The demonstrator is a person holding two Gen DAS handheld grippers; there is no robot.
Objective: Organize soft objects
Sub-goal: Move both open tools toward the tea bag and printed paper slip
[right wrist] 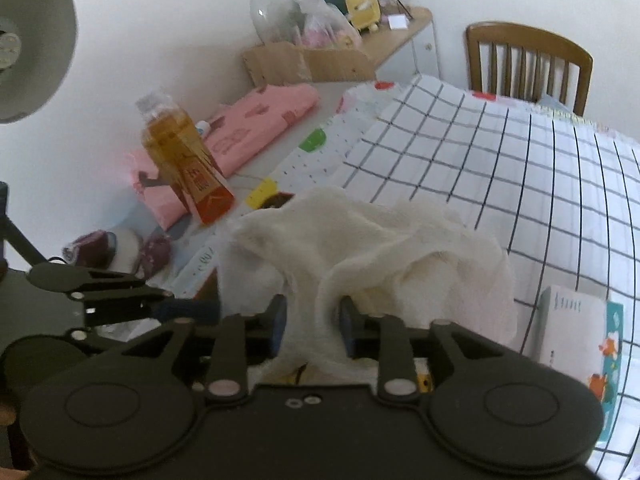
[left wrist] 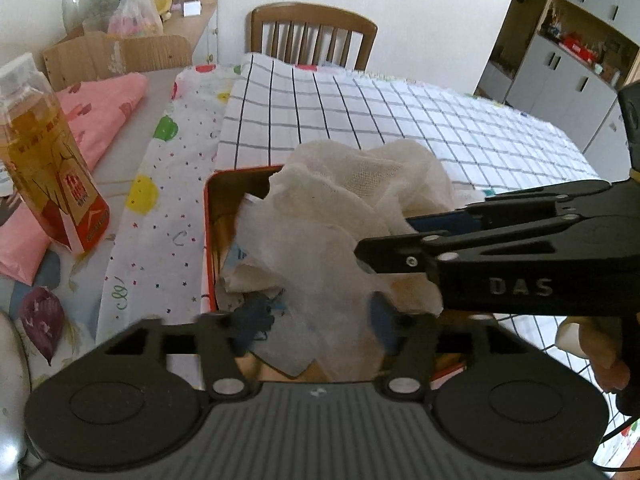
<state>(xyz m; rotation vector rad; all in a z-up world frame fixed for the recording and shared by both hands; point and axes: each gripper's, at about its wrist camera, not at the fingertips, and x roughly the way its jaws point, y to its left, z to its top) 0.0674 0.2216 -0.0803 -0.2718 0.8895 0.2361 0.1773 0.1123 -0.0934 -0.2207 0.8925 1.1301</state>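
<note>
A crumpled white gauze cloth [left wrist: 340,216] is heaped in a red-rimmed tin box [left wrist: 207,216] on the table. My left gripper [left wrist: 318,318] stands open at the box's near end. Its blue fingers are wide apart, and a loose flap of the cloth hangs between them. My right gripper [right wrist: 312,322] comes in from the right over the heap. A fold of the same cloth [right wrist: 360,248] runs between its blue pads, which stand apart and do not pinch it. In the left wrist view the right gripper [left wrist: 384,236] lies across the cloth. The box's inside is mostly hidden.
A bottle of amber liquid [left wrist: 44,160] stands left of the box, beside a folded pink cloth [left wrist: 104,108]. A checked cloth [left wrist: 380,120] and a dotted cloth [left wrist: 168,184] cover the table. A wooden chair [left wrist: 312,36] stands beyond it. A white booklet [right wrist: 572,328] lies at right, a lamp [right wrist: 32,48] at left.
</note>
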